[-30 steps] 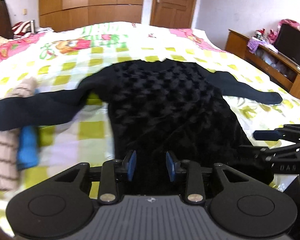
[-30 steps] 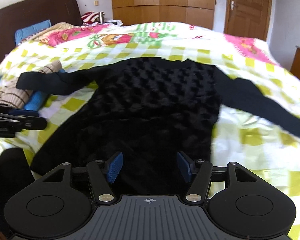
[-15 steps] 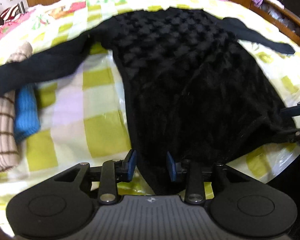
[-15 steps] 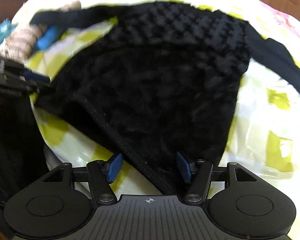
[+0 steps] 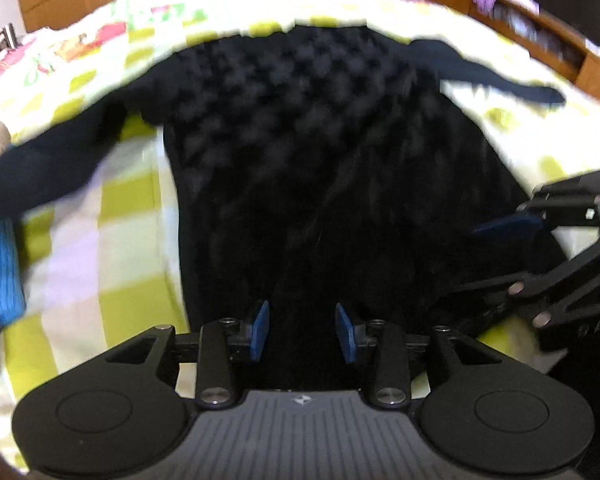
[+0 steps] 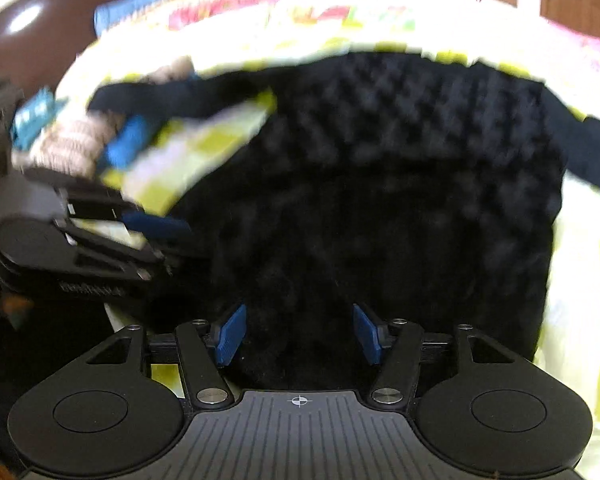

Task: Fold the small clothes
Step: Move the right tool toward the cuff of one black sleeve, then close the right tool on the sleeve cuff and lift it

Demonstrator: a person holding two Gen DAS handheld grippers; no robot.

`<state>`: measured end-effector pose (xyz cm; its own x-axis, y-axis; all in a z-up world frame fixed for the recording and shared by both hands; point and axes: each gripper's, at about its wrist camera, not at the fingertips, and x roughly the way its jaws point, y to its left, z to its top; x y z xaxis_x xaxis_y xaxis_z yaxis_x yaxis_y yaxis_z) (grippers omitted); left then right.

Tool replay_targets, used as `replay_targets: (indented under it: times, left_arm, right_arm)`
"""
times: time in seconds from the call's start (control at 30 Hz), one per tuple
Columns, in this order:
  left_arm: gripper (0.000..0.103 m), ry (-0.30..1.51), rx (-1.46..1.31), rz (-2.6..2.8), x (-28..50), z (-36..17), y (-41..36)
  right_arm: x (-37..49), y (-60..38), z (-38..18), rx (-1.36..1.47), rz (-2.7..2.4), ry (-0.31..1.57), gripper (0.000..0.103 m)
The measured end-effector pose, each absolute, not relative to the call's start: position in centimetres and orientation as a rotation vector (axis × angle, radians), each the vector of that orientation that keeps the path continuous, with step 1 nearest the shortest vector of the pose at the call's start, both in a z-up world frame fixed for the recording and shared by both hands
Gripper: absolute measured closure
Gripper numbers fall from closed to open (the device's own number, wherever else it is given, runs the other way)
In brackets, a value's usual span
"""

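The bed [image 5: 112,280] with its checked cover carries the black top [image 5: 320,168], spread flat with its hem toward the near edge and a sleeve out to each side. Both tongs hang over that hem, well apart from each other. The likely slip: the hem sits close to the bed's edge, so a pinch could catch cover along with cloth, or one layer only, and the fold would drag crooked. The left sleeve lies against a folded pile [image 6: 80,140], which a lifted sleeve may disturb. Beyond the collar there is open cover. Left tongs [image 5: 302,332] stand narrowly apart, having just widened, empty; right tongs [image 6: 298,334] stand wider, empty.
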<state>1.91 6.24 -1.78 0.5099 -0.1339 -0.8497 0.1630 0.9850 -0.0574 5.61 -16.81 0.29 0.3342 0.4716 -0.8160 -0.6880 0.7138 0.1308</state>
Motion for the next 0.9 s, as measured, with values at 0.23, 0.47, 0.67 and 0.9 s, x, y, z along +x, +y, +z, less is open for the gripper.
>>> replay_targets:
  times: [0.23,0.47,0.67,0.9]
  left_arm:
    - [0.051,1.062,0.039,-0.203,0.5,-1.2,6.9]
    - [0.051,0.952,0.025,-0.26,2.8,1.5,5.0]
    - [0.05,0.875,-0.004,-0.336,8.5,1.8,0.7]
    - [0.05,0.861,0.004,-0.427,15.0,1.0,-5.0]
  right_arm:
    - [5.1,-18.8,-0.2,-0.265,0.772,1.061,0.048]
    - [8.0,-24.2,4.0,-0.059,0.593,0.95,0.048]
    - [15.2,-33.2,3.3,0.208,0.186,0.855,0.048]
    - [21.1,-43.5,1.2,0.521,-0.145,0.711,0.047]
